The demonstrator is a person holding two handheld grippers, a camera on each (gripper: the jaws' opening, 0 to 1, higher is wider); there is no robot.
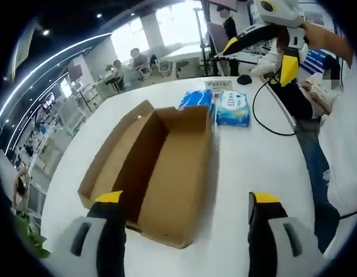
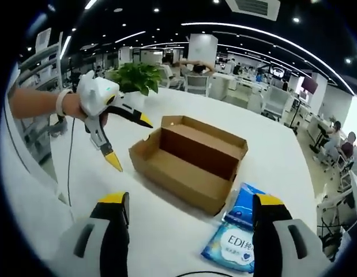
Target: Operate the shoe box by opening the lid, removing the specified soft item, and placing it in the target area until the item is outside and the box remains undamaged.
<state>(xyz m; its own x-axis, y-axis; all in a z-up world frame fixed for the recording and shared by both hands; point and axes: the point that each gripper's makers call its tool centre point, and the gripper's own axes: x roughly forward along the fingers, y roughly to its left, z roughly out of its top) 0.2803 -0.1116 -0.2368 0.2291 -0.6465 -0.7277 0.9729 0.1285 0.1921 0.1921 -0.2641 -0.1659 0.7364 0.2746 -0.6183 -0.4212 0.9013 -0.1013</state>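
Shoe box (image 2: pixel 190 158) sits open mid-tabletop (image 2: pixel 166 242); blue tissue packs (image 2: pixel 236 234) lie touching its end, near my edge. I see both hand-held grippers, left (image 1: pixel 192 210) and right (image 2: pixel 190 210), open and empty.

one shoe box (image 2: pixel 190 158), two tissue packs (image 2: pixel 236 234), one plant (image 2: pixel 135 77)

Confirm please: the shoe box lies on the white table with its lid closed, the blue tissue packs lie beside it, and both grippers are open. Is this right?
Not quite: the shoe box has its lid open, not closed. The right gripper view shows the brown inside. The rest holds: blue tissue packs lie beside it on the white table, and the left gripper and right gripper are open.
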